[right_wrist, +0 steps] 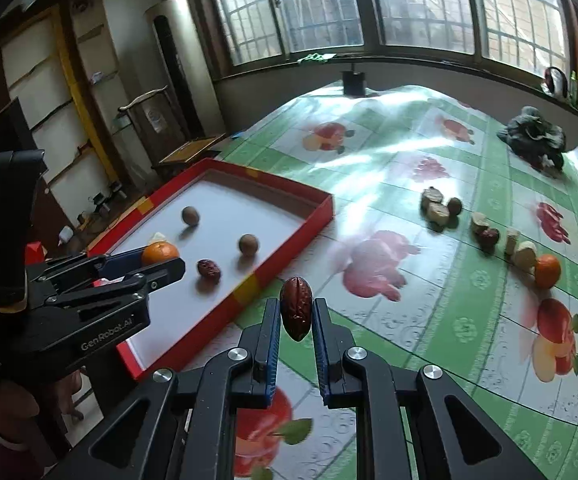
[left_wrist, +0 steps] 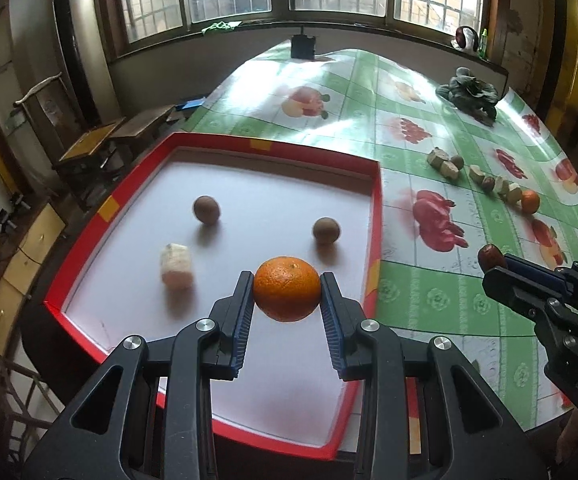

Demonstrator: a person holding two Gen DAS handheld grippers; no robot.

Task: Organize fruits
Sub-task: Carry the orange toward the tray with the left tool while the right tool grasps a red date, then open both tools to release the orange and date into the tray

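Orange fills the gap of my left tongs (left_wrist: 287,290): they are clenched on a mandarin (left_wrist: 287,289), one ribbed blue pad pressed to each side, and I hold it in the air above the near part of the red tray (left_wrist: 376,216). Two round brown fruits (left_wrist: 206,209) (left_wrist: 326,231) and a pale chunk (left_wrist: 177,265) lie on the tray's white floor, well apart from one another. From the right-hand camera I also see a red date (right_wrist: 209,270) lying in the tray near its right wall.

My right tongs (right_wrist: 297,314) are clenched too, gripping a second red date (right_wrist: 296,308) end-up between the pads. It hangs over the green flowered tablecloth (right_wrist: 469,312), just outside the tray's near right corner.

Further out on the cloth a row waits: pale chunks (right_wrist: 435,210), another date (right_wrist: 489,237) and one more mandarin (right_wrist: 547,270).

I judge I am mid-delivery, both hands loaded, several fruits not yet gathered. The mandarin is over the tray, so it wants lowering to a bare patch and an easy release so it does not roll into the brown fruits. The right date must cross the red wall first, ideally landing beside its twin.
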